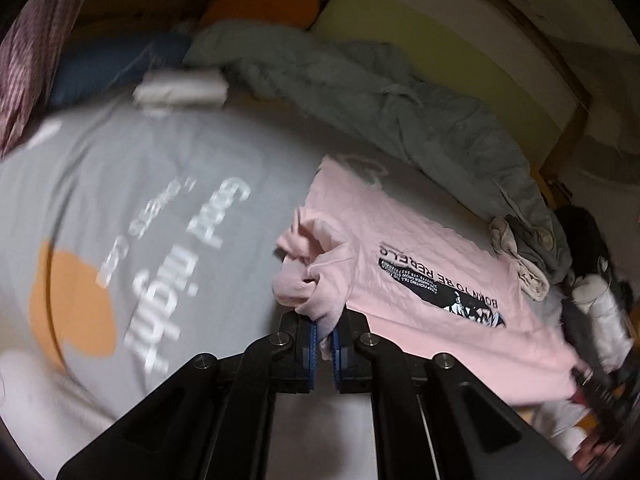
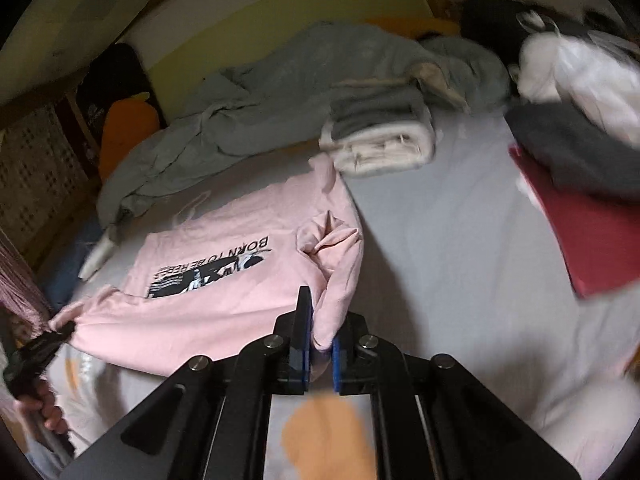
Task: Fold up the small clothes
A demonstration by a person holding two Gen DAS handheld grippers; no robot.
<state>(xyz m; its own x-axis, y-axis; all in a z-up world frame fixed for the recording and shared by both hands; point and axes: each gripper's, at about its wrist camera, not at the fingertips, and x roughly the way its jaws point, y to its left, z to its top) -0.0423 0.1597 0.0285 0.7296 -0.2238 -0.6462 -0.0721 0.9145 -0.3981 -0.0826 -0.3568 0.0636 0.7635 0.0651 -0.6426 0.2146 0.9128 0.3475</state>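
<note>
Blue pads of the left gripper [image 1: 323, 342] pinch a bunched corner of the pink T-shirt [image 1: 404, 248]; the right gripper [image 2: 320, 346] clamps the other near corner, its print facing up on the grey bedsheet [image 2: 440, 240] ahead of both. Looks like the fold's first lift; next, I'd judge, both corners carry forward together, kept level

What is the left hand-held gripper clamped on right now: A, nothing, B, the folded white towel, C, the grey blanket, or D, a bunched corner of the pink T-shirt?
D: the left hand-held gripper has its blue pads closed on bunched fabric of the pink T-shirt.
</note>
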